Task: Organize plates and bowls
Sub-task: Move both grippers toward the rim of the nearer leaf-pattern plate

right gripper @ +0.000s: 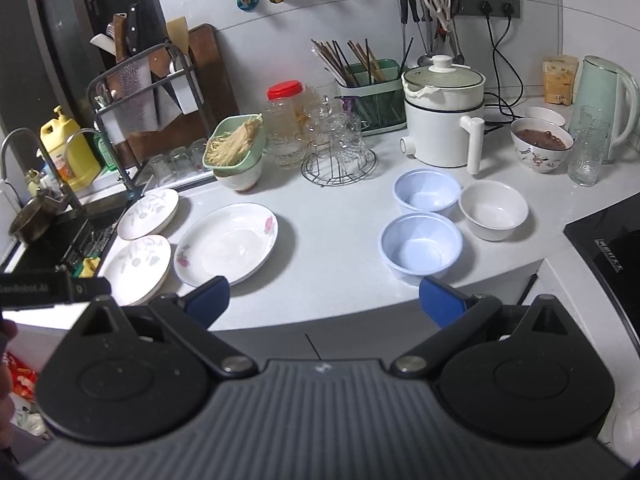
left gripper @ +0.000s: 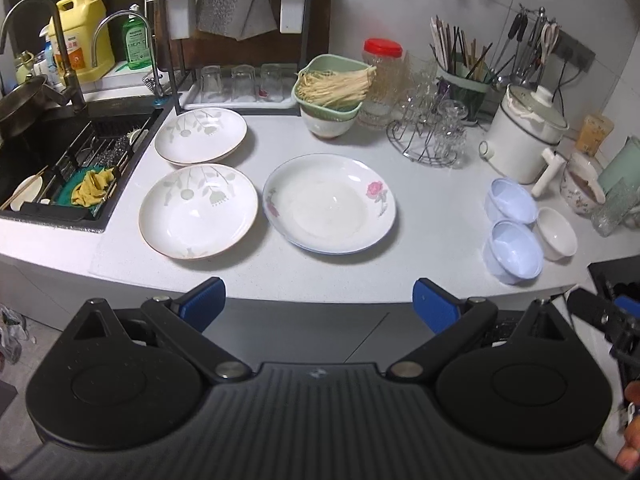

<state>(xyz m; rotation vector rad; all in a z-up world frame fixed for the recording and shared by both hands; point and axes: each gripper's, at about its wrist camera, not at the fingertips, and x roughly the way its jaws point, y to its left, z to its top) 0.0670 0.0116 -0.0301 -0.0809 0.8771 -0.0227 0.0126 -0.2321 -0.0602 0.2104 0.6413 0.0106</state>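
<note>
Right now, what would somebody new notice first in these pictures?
Probably the large pink-flowered plate mid-counter, beside two leaf-patterned plates by the sink. To its right sit two pale blue bowls with a white bowl alongside. Both grippers hang open, short of the counter edge.

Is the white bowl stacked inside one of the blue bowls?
No, the white bowl sits on the counter beside the two blue bowls.

Glossy ceramic plates (left gripper: pixel 329 204), matt speckled countertop (left gripper: pixel 432 216), wire metal rack (left gripper: pixel 426 140).
</note>
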